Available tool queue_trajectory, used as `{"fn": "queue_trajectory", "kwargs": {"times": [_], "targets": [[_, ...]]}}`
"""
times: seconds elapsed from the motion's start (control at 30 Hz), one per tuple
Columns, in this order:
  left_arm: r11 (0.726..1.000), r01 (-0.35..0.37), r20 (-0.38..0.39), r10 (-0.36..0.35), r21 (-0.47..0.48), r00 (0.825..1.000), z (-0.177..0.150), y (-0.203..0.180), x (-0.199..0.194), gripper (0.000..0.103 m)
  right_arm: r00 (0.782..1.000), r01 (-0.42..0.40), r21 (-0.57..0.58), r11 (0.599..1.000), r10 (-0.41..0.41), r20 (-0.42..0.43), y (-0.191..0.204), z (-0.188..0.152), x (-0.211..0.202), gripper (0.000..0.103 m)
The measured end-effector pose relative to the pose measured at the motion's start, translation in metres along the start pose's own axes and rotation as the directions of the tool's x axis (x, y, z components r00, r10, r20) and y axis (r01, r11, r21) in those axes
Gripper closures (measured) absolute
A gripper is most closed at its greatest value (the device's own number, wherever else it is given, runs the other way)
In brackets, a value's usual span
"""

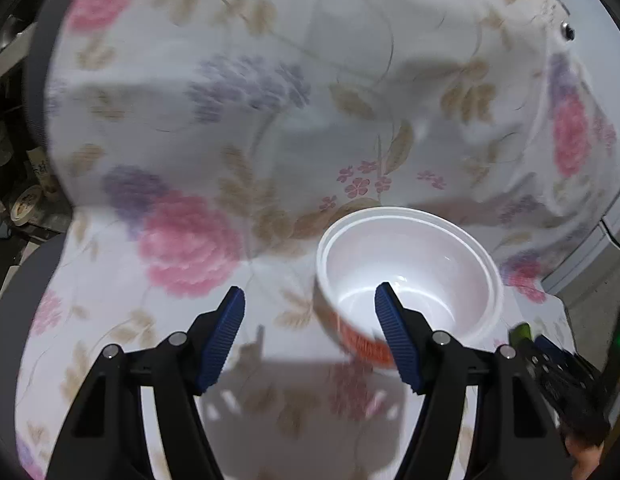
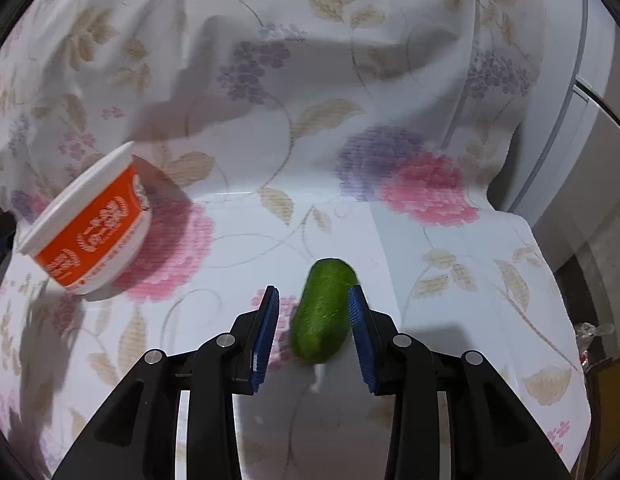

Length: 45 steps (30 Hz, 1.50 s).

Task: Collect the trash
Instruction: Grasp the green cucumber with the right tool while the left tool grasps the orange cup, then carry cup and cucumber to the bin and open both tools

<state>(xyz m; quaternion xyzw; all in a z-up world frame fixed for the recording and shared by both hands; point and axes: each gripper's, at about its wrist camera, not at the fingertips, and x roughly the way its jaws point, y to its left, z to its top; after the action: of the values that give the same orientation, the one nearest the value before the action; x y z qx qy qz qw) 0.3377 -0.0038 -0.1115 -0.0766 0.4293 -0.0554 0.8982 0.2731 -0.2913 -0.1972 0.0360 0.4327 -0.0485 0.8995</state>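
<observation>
A white bowl with an orange label [image 1: 410,276] lies tilted on the floral cloth, its empty mouth facing the left wrist camera. My left gripper [image 1: 310,300] is open, its right finger in front of the bowl's rim, its left finger over bare cloth. The bowl also shows in the right wrist view [image 2: 90,228], at the left, tipped on its side. A green cucumber-like object [image 2: 324,314] lies between the fingers of my right gripper [image 2: 314,300], which is open; the right pad is close to it, the left pad apart. The right gripper [image 1: 558,368] shows blurred at the lower right of the left wrist view.
The floral cloth [image 2: 350,128] covers a seat and rises into a draped back. Dark clutter [image 1: 26,200] sits off the cloth's left edge. A white appliance or cabinet [image 2: 570,128] stands at the right, with a bare floor strip beside it.
</observation>
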Motion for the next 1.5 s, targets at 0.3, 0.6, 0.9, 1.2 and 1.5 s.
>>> {"fn": "queue_trajectory", "kwargs": {"times": [0.3, 0.6, 0.9, 1.2, 1.5], "targets": [[0.995, 0.092, -0.096, -0.095, -0.029, 0.991, -0.005, -0.002, 0.04, 0.088, 0.994, -0.058, 0.012, 0.998, 0.059, -0.093, -0.012, -0.015, 0.012, 0.065], [0.99, 0.144, 0.062, -0.143, -0.008, 0.988, -0.021, -0.012, -0.036, 0.099, 0.996, -0.078, 0.022, 0.997, 0.078, -0.03, -0.017, -0.022, 0.009, 0.072], [0.986, 0.158, 0.094, -0.163, 0.058, 0.982, -0.065, -0.032, -0.106, 0.099, 0.985, -0.147, 0.0, 0.989, 0.146, 0.091, -0.013, -0.039, -0.076, 0.072], [0.985, 0.15, 0.049, -0.155, 0.088, 0.987, -0.125, -0.044, -0.122, 0.099, 0.983, -0.172, 0.044, 0.984, 0.168, 0.077, -0.028, -0.106, -0.128, 0.072], [0.979, 0.148, 0.015, -0.152, 0.141, 0.988, -0.172, -0.068, -0.133, 0.098, 0.982, -0.179, 0.07, 0.981, 0.174, 0.078, -0.041, -0.149, -0.152, 0.072]]}}
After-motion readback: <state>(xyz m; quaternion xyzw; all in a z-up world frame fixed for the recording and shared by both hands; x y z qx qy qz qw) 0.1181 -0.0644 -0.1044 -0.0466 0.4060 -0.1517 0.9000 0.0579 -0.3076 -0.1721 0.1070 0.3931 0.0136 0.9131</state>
